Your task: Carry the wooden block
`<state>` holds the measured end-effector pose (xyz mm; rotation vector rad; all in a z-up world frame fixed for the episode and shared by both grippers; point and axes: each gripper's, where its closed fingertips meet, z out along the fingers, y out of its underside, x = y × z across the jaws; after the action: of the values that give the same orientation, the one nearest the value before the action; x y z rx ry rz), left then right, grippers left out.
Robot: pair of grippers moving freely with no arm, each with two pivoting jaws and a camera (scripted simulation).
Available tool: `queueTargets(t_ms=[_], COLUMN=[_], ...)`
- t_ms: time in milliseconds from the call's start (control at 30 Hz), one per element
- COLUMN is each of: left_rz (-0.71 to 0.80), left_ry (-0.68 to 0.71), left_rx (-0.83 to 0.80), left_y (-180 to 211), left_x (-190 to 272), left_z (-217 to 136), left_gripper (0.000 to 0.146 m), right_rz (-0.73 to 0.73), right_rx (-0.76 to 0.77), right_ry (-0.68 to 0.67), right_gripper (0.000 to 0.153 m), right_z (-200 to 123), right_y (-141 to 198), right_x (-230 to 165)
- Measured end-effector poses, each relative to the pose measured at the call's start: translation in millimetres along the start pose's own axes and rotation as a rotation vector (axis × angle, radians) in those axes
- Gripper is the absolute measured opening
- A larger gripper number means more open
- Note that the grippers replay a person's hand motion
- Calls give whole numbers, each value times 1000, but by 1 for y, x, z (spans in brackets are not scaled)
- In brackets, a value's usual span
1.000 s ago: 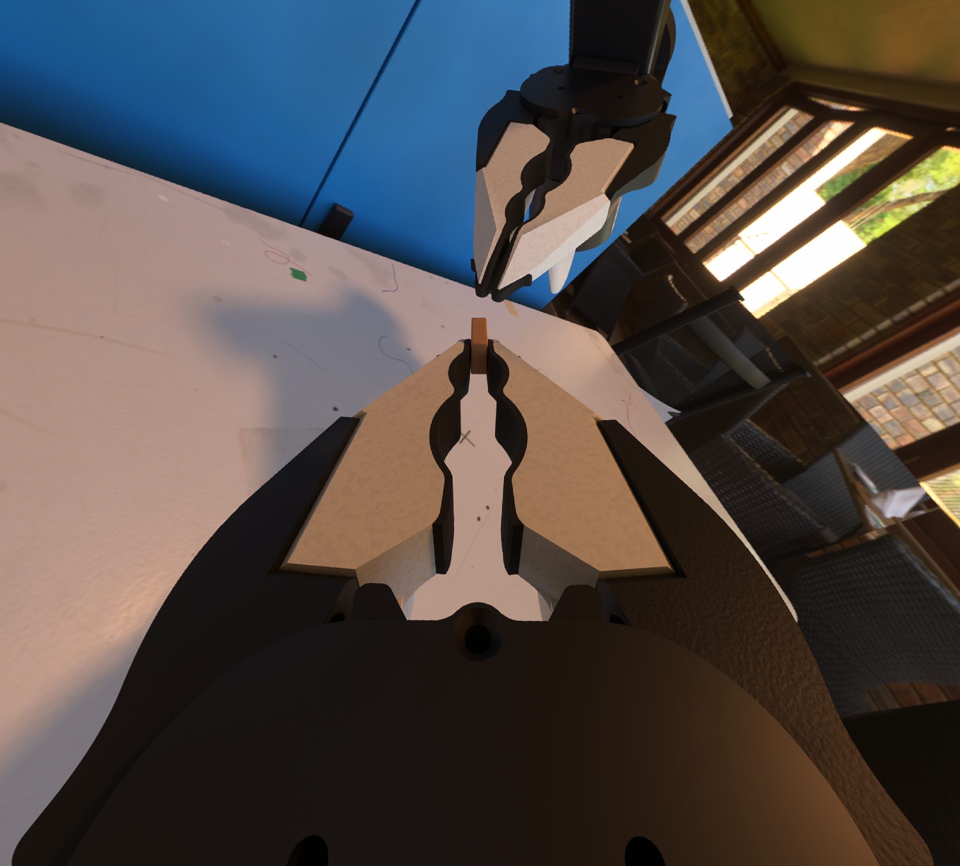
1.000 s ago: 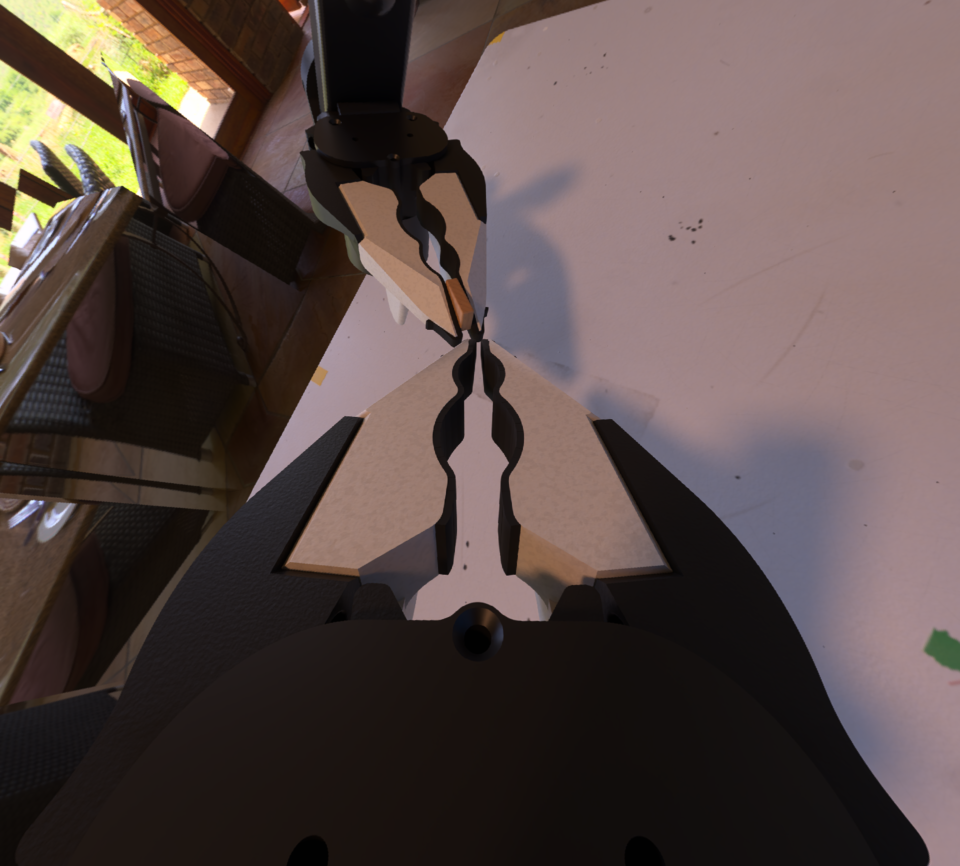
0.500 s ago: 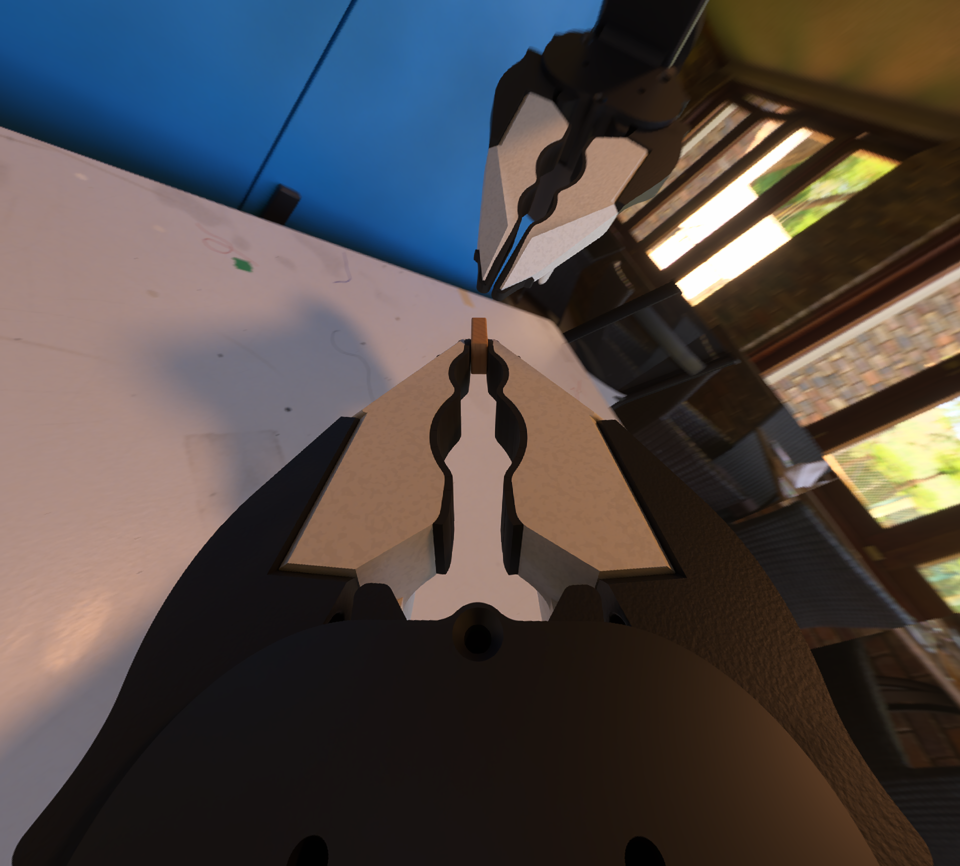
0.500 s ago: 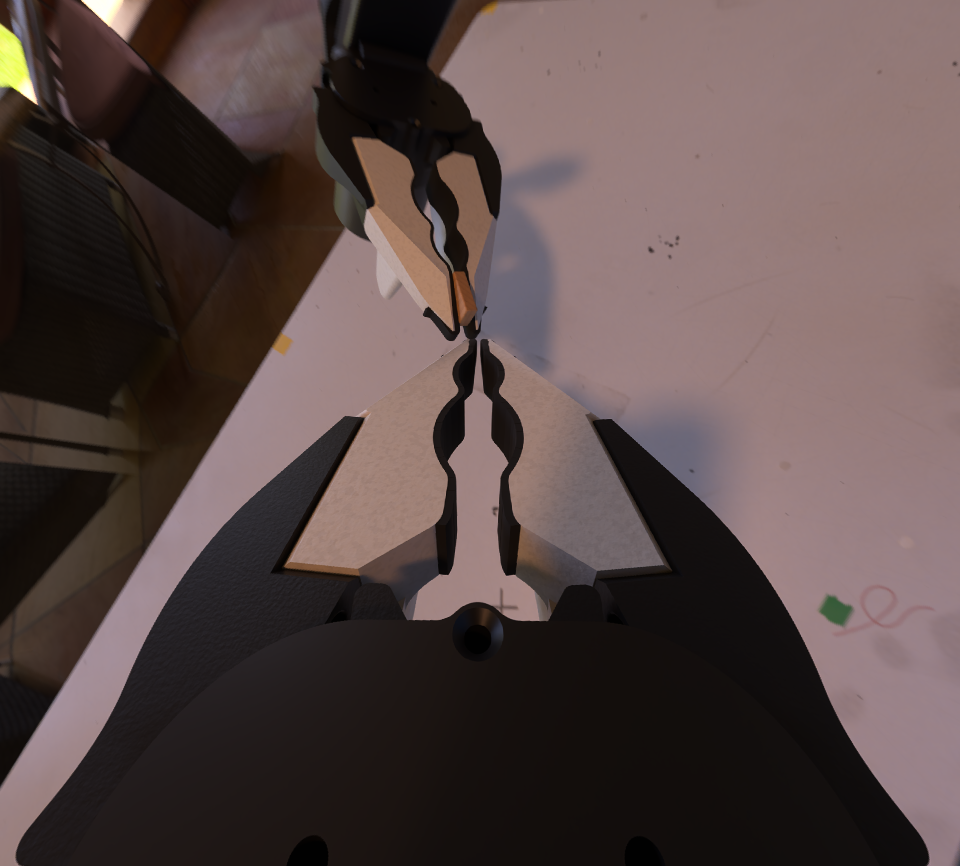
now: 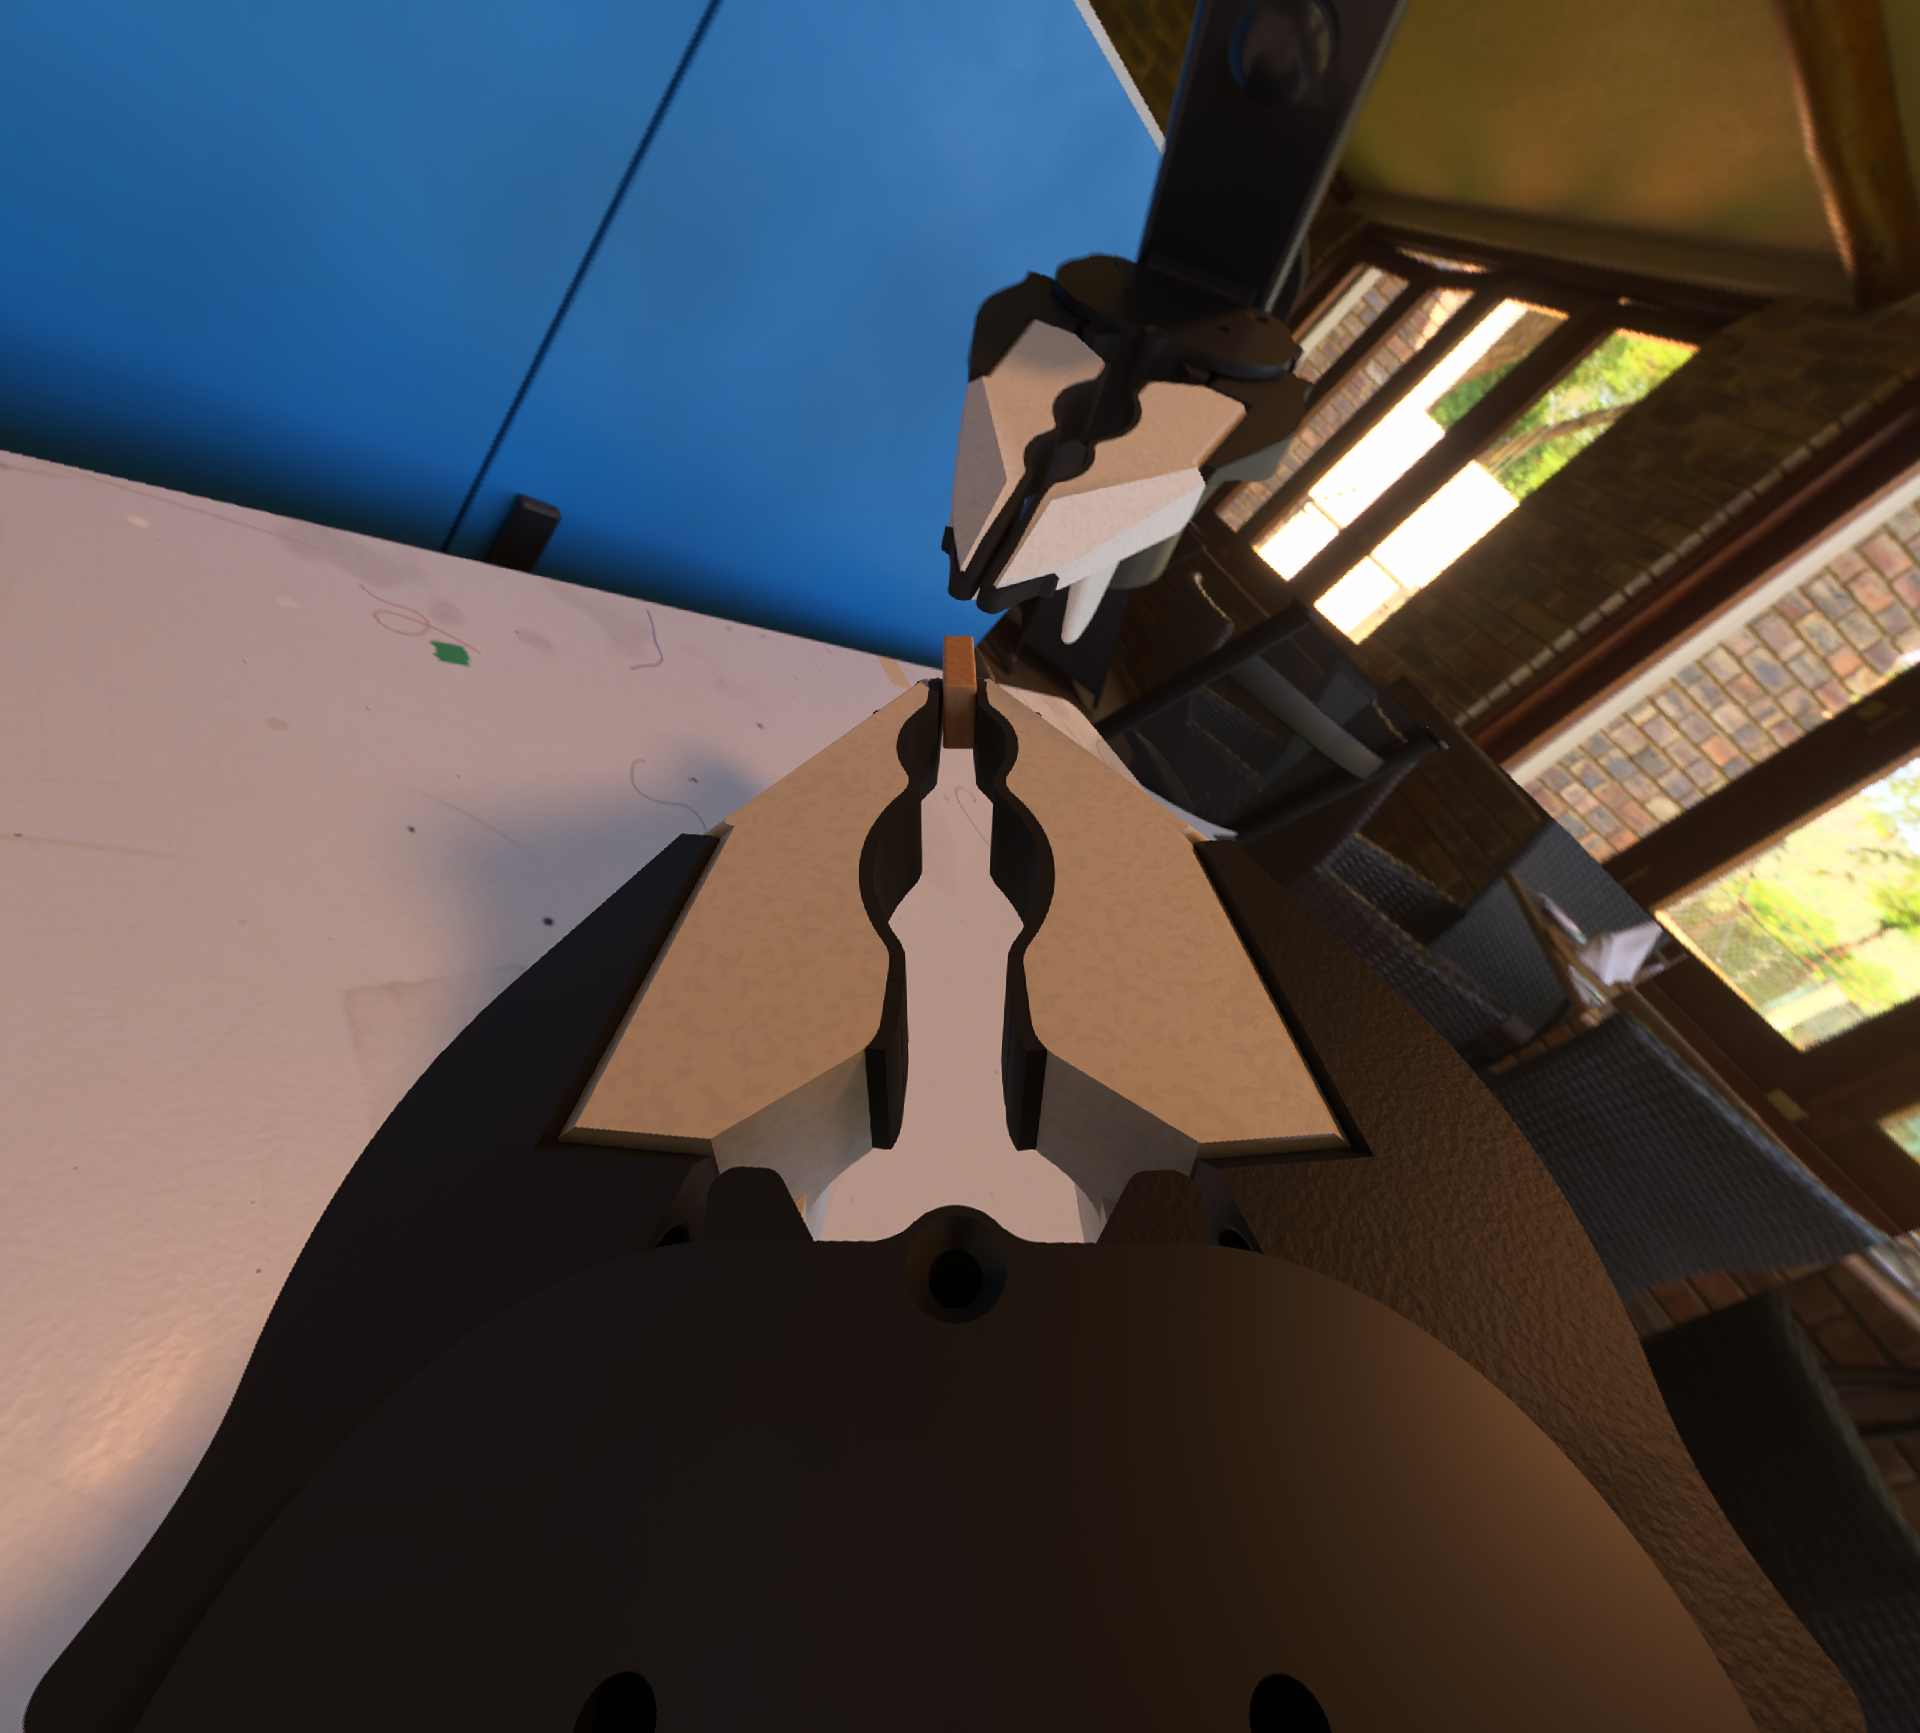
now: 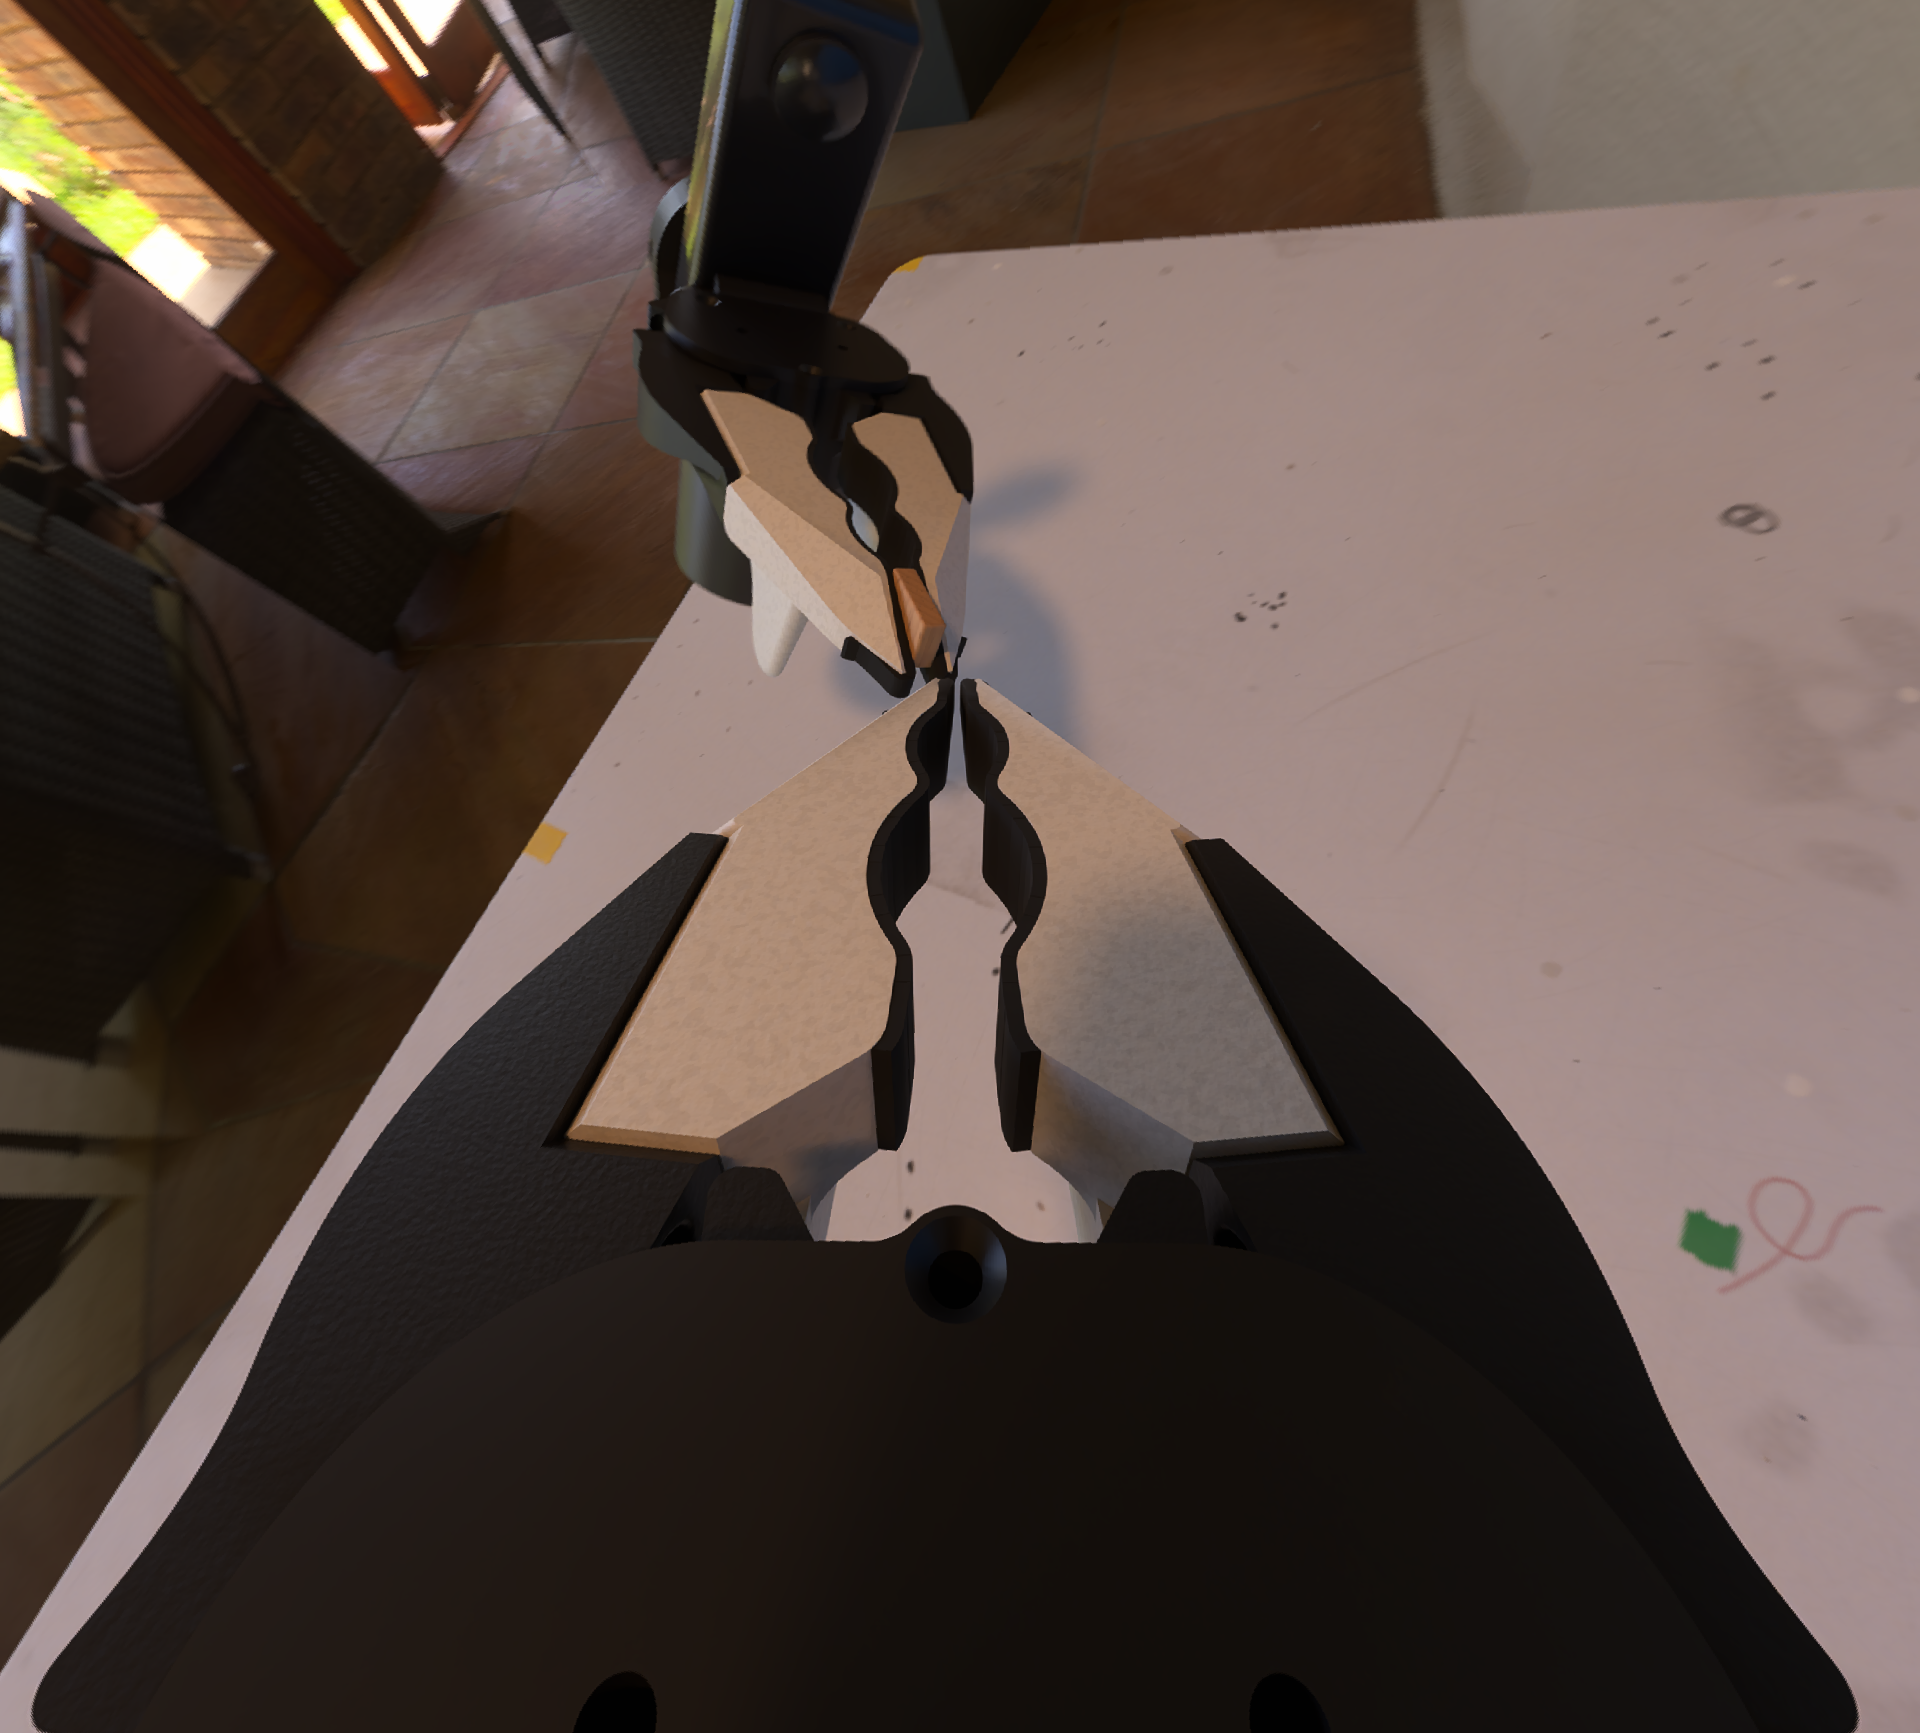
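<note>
In the left wrist view, the wooden block (image 5: 958, 691) is seen just above the middle of the frame. It is pinched at the very tips of the left tool (image 5: 958, 717), and part of it sticks out past them. The white desk (image 5: 260, 852) fills the left side of the frame, below the block. The right tool (image 5: 968, 587) is seen above the block, in the upper right part of the frame. Its tips are pressed almost together and nothing is held in them. A small gap is left between those tips and the block.

In the right wrist view, the block (image 6: 920, 611) is seen as a small tan piece above the middle of the frame, squeezed in the left tool (image 6: 930, 644). The right tool (image 6: 956, 696) is seen just below it, with only a thin slit between its tips. The two tools look very near each other here, nearly touching. The desk (image 6: 1455, 644) edge is close by on the left, with the brown floor (image 6: 468, 333) past it.

The block could be bumped by the right tool and knocked loose, because so little of it is gripped. It could then be dropped on the desk, or it could fall over the edge to the floor. It could also slip if it is carried too fast.
</note>
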<state>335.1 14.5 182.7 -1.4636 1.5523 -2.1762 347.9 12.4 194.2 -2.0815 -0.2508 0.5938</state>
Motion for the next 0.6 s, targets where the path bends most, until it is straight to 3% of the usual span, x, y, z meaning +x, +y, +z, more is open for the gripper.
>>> queueTargets(t_ms=[167,300,367,600], left_rz=[-32,-54,-37,42], left_ry=[20,163,143,56], left_rx=[40,6,-15,-53], left_y=[-9,-7,-4,-2], left_x=[4,18,16,9], left_z=[-1,-2,-1,0], left_gripper=[5,5,5,5], right_rz=[-29,85,116,91], right_rx=[56,114,111,91], right_ry=[54,-151,-188,-132], right_gripper=[1,1,1,1], right_z=[-2,-6,-5,-2], right_y=[-9,-10,-7,-5], right_x=[0,-11,-10,-5])
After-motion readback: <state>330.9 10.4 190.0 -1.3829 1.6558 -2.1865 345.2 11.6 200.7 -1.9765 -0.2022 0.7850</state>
